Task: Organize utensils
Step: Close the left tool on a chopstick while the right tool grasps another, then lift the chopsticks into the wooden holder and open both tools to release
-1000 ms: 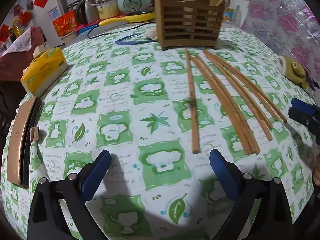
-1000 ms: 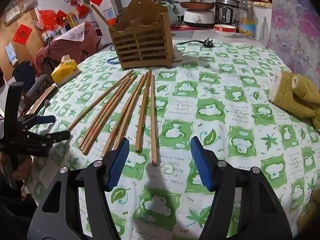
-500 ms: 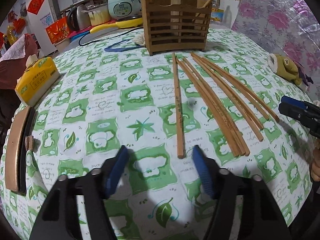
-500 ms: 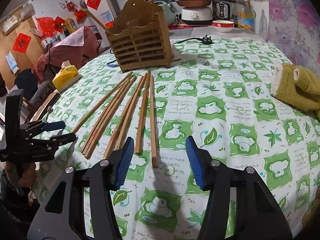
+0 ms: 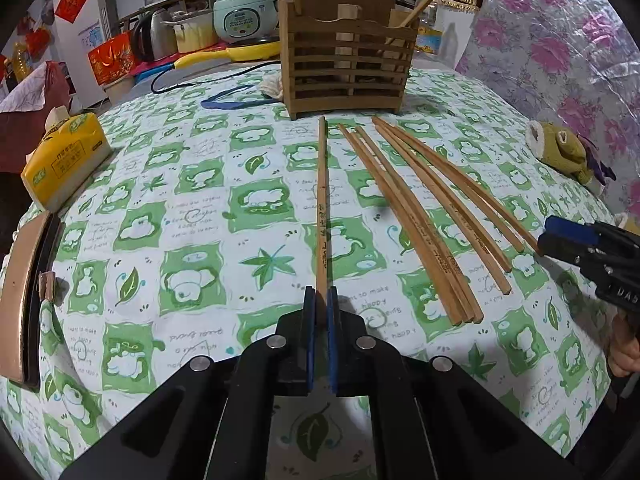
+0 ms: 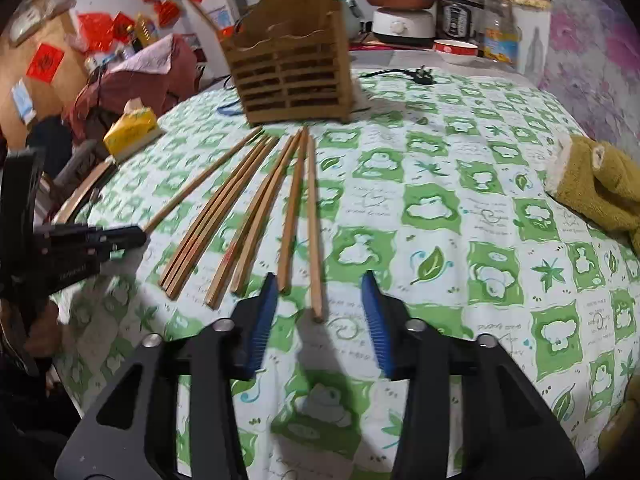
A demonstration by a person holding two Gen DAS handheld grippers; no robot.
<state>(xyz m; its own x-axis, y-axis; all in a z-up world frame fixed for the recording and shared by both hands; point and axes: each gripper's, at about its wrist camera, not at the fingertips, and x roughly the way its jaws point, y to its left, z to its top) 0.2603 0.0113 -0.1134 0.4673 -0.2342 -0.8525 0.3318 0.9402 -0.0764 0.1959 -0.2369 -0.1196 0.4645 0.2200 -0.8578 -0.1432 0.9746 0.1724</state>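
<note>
In the left wrist view, the left gripper (image 5: 320, 300), whose fingers stood wide apart a second ago, has closed them on the near end of the lone chopstick (image 5: 321, 208) at the left of the row. That chopstick lies flat on the worktop (image 5: 192, 216), pointing at the wooden utensil holder (image 5: 346, 52). This reads as the first pick secured, with lifting into the holder left to do. Seven more chopsticks (image 5: 416, 216) fan out to its right, making eight on the cloth; two sticks already stand in the one holder.

In the right wrist view, the right gripper (image 6: 320, 316) has just been narrowing its fingers, but they are apart, either side of the near tip of the rightmost chopstick (image 6: 313, 224) without pressing it. Eight chopsticks show here too, with one holder (image 6: 290, 76) beyond them and one gripper at each end of the row
</note>
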